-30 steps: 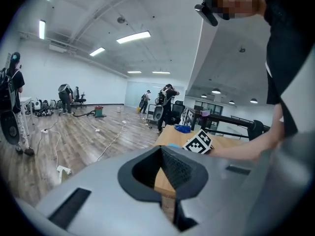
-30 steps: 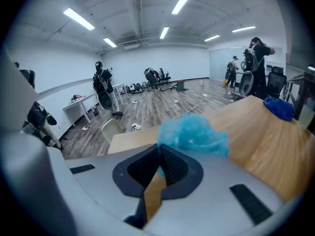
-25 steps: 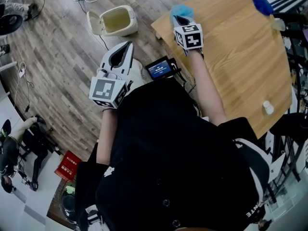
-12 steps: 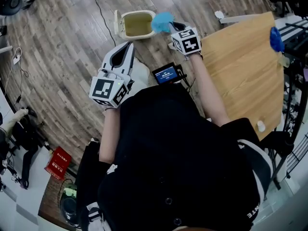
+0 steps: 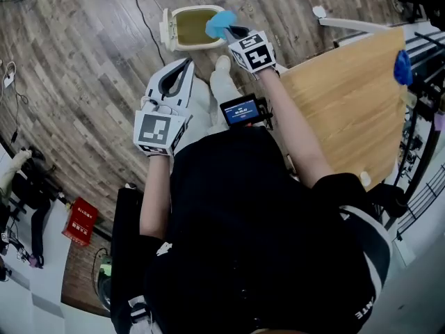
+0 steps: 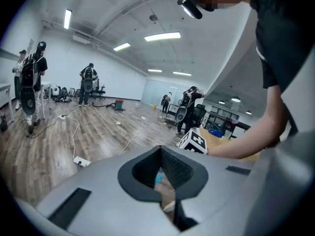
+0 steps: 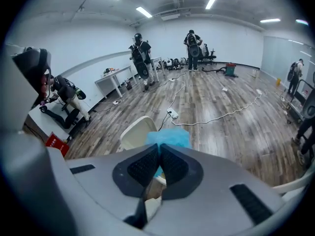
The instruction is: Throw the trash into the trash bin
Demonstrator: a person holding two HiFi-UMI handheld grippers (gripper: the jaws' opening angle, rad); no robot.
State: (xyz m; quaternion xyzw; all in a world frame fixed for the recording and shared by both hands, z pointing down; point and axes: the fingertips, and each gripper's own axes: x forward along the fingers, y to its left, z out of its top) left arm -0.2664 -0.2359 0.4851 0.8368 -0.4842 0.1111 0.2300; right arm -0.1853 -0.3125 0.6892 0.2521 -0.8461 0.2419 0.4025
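Wood-plank flooring [image 5: 83,82] is stretching across a big open workroom, with people standing about at the far walls, and a pale wooden table [image 5: 348,103] is sitting off to the person's right. Down on the floor, just past the table's corner, a small cream trash bin [image 5: 186,30] is standing with its lid [image 5: 165,28] flipped up on one side.

The person is reaching out with the right gripper [image 5: 233,32], whose jaws are pinched tight together on a crumpled blue wad [image 5: 219,24]. The wad is bulging out past the tips and hanging over the bin's opening, close to the rim nearest the table rather than over the middle. The left gripper [image 5: 177,72] is hovering short of the bin, above the person's white shoe [image 5: 222,82]. Its jaws are pressed together with nothing between them.

I'd say the drop is the only step left, and this is where it could slip. Let go this near the rim, the wad may catch the edge and tumble onto the floor. It looks light and soft, so it may cling to one pad as the jaws are parting, or drift sideways on the way down. A clumsy nudge could also be tipping the lid shut or shoving the bin away.
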